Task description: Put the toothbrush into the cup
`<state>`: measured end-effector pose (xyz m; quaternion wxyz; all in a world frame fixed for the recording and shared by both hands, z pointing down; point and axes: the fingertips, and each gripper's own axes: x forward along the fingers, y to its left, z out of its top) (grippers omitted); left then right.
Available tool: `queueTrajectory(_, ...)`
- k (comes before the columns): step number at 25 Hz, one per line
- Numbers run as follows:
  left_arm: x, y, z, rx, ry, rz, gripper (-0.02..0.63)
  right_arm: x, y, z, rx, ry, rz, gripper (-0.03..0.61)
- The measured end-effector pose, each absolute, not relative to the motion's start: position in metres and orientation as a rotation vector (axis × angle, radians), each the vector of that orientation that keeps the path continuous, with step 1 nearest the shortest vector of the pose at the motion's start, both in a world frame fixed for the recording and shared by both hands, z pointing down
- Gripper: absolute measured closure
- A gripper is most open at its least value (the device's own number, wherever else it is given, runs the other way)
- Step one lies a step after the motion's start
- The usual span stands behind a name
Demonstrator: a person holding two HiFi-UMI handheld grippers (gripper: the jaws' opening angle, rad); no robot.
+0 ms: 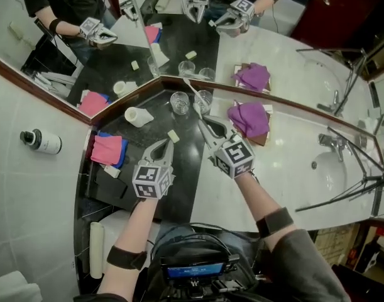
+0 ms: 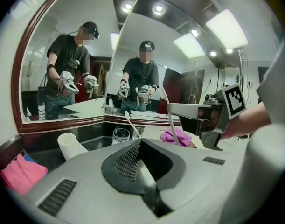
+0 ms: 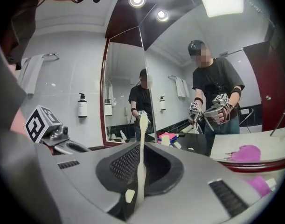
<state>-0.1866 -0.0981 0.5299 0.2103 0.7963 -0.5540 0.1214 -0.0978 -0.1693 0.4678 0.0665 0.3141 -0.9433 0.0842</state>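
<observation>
In the head view the right gripper (image 1: 203,119), just right of the frame's centre, is clenched on the handle of the pale toothbrush (image 1: 193,95). The brush end runs up and left from the jaws, over the gap between two clear glass cups (image 1: 179,101) that stand side by side on the dark counter (image 1: 185,187) below the mirror's edge; it appears to be inside neither cup. Lower left of it, the left gripper (image 1: 168,145) has its jaws pressed together on nothing, just beside a small pale block (image 1: 173,136), with a pink cloth (image 1: 107,148) further left and a purple cloth (image 1: 249,118) to the right.
</observation>
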Motion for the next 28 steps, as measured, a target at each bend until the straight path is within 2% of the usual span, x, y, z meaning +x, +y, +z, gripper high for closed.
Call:
queueTrajectory(8,-0.217,-0.147,0.549,2.164,-1.575,0.279,0.614,-0.163,-0.238,0.482,0.909,-2.882,0.242,0.537)
queueTrajectory(28,-0.252,-0.207,0.595,2.131,-1.585,0.279,0.614,-0.222,-0.324,0.533,0.928,-2.857,0.244,0.536)
